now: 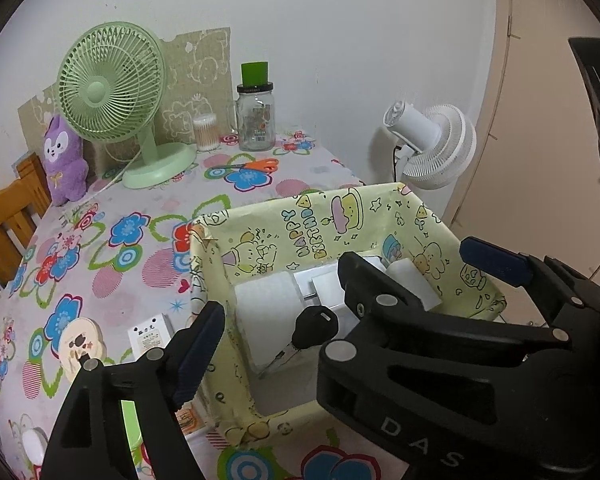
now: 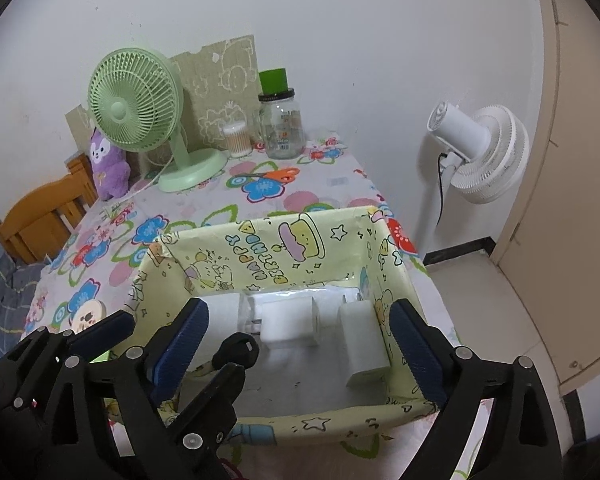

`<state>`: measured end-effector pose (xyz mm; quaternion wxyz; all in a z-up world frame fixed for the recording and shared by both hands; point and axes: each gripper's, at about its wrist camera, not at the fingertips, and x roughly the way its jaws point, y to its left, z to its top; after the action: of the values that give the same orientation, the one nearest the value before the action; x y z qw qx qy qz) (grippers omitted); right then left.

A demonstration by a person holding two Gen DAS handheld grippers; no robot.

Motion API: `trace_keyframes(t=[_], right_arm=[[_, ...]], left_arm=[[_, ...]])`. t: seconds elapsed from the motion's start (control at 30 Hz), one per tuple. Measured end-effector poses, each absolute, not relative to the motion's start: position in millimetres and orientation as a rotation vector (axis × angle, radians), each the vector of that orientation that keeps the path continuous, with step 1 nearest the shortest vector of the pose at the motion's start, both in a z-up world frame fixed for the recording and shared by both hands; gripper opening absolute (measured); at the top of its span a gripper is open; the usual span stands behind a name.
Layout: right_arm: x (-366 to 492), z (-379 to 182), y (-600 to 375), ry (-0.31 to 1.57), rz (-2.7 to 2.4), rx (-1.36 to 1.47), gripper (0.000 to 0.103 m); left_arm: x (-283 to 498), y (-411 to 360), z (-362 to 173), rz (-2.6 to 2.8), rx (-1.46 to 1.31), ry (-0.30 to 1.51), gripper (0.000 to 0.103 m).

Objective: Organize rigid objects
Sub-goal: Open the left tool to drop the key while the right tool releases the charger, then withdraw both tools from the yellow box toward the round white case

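Note:
A yellow cartoon-print box (image 1: 320,216) (image 2: 268,248) stands on the flowered table. Inside lie white blocks (image 2: 288,322) (image 1: 268,300), a white charger (image 2: 364,344) and a black-headed key (image 1: 314,326) (image 2: 236,350). My left gripper (image 1: 340,292) is open, its fingers straddling the box's left wall above the key. My right gripper (image 2: 300,344) is open and empty over the box's near side. The left gripper's fingers (image 2: 100,330) show at the lower left of the right wrist view.
A green desk fan (image 1: 112,88), purple plush (image 1: 64,160), cotton swab tub (image 1: 205,132), glass jar (image 1: 256,120) and orange scissors (image 1: 256,166) sit at the back. A round cartoon item (image 1: 82,344) and a small white box (image 1: 150,338) lie left of the box. A white floor fan (image 2: 480,152) stands right.

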<state>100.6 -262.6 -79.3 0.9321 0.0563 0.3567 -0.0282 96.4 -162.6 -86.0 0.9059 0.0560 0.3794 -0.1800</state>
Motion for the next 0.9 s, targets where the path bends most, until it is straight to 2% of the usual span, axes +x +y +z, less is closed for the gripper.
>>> trace_keyframes(t=[0.9], right_arm=[[70, -48, -214, 0.681, -0.053, 0.085, 0.097]], left_arm=[[62, -113, -55, -0.333, 0.103, 0.720, 0.088]])
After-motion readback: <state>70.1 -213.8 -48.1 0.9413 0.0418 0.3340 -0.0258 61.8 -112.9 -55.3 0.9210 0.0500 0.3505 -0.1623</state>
